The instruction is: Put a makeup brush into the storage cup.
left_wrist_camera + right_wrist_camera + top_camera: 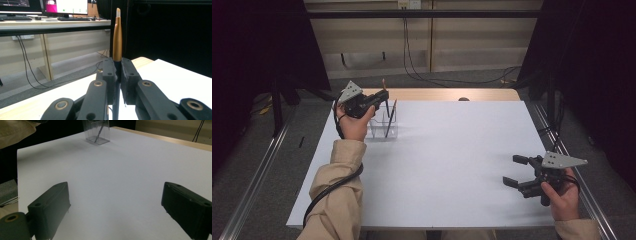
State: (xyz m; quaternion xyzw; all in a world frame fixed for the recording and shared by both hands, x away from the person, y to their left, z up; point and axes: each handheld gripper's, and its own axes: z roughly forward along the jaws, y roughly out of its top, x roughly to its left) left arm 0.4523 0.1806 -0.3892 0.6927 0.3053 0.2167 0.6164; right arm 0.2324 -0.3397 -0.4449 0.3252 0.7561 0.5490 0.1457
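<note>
Gold pen (117, 37) clamped in left gripper (117, 75).

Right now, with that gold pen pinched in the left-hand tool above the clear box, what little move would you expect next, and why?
Probably a short lowering of the left gripper, then opening it. It is shut on the pen, held upright over the clear holder, where another pen already leans. The right gripper rests open and apart, holding nothing, so it seems to have no part here.
</note>
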